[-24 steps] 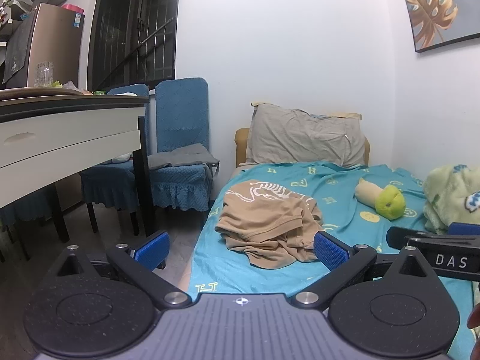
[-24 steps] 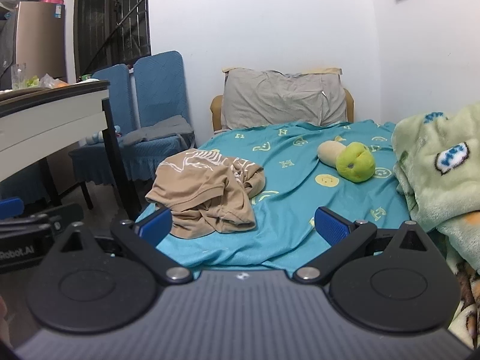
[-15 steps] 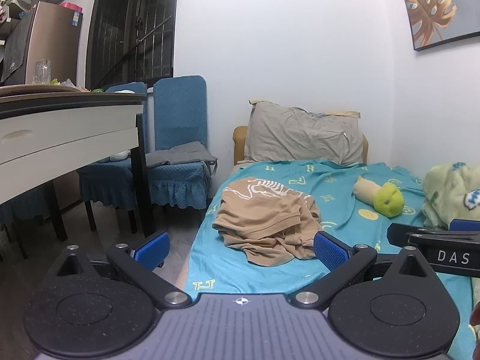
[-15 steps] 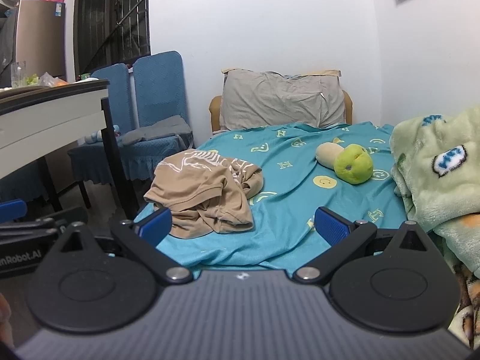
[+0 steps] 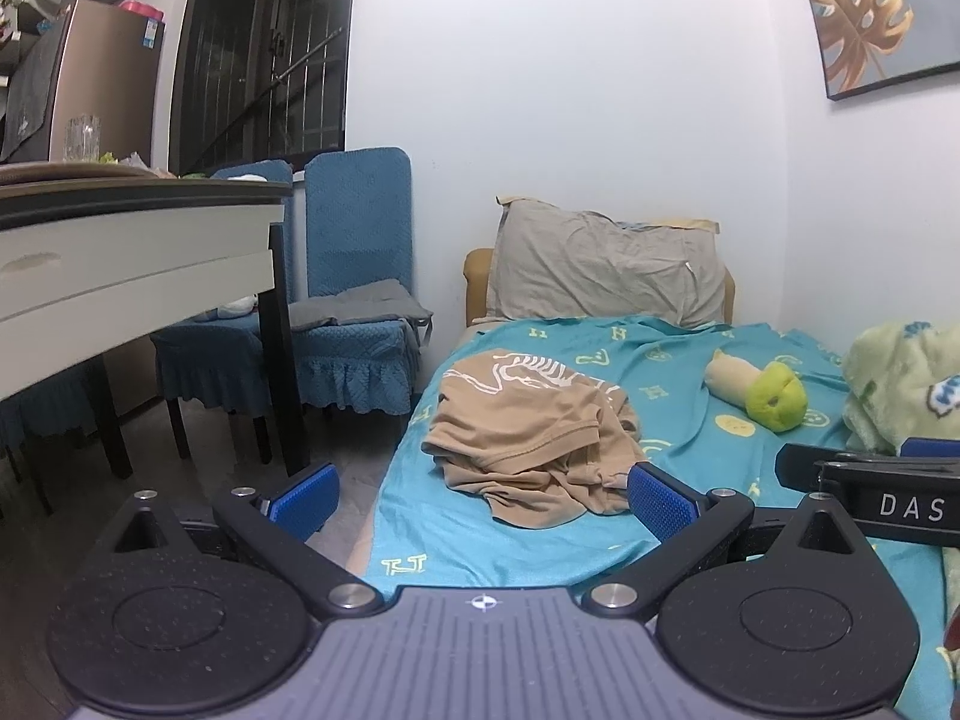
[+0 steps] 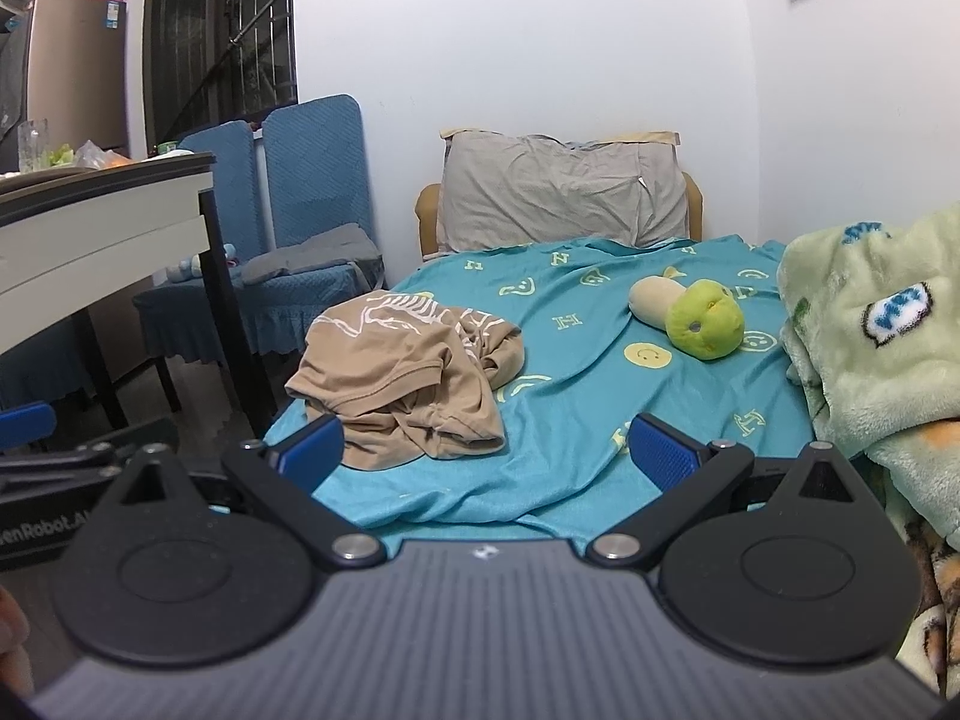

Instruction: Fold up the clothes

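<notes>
The tan T-shirt (image 5: pixel 528 438) lay crumpled in a heap near the left edge of the teal bedsheet (image 5: pixel 678 420), just where both grippers could reach it from the foot of the bed, so folding looked not yet begun. The left gripper (image 5: pixel 480 495) was spread wide, blue pads empty, touching nothing, short of the shirt. The right gripper (image 6: pixel 489 447) was equally wide and empty. A green plush toy (image 6: pixel 699 318) and fleece blanket (image 6: pixel 870 336) sat well clear to the right.

Both grippers share black round-lobed linkages with silver screws, ribbed grey bodies and blue ridged fingers (image 5: pixel 303 495), one side lettered "DAS".
</notes>
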Demonstrator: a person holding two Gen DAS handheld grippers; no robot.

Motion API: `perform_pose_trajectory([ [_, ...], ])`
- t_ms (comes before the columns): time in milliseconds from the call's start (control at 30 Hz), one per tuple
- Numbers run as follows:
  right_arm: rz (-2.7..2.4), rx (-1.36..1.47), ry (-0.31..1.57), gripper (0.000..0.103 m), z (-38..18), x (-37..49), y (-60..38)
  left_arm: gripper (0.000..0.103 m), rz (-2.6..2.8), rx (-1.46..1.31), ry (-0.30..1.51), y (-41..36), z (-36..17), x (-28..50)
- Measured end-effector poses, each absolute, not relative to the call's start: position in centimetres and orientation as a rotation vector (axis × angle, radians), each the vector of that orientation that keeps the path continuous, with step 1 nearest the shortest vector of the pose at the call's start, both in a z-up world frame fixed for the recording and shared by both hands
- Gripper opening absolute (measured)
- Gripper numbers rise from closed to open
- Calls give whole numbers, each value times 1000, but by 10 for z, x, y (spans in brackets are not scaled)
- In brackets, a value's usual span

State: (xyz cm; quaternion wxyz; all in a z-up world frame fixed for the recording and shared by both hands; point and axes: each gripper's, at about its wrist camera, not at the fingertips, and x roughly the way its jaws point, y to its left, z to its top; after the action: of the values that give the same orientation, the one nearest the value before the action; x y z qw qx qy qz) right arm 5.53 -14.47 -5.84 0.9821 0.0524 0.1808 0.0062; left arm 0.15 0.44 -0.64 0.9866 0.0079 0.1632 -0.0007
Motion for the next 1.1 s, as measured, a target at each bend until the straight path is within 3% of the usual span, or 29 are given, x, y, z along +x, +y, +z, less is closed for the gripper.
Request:
perform_pose_trajectory([
  [1100, -69, 164, 302, 100, -50, 56, -161, 103, 47, 20, 363, 4, -21, 14],
])
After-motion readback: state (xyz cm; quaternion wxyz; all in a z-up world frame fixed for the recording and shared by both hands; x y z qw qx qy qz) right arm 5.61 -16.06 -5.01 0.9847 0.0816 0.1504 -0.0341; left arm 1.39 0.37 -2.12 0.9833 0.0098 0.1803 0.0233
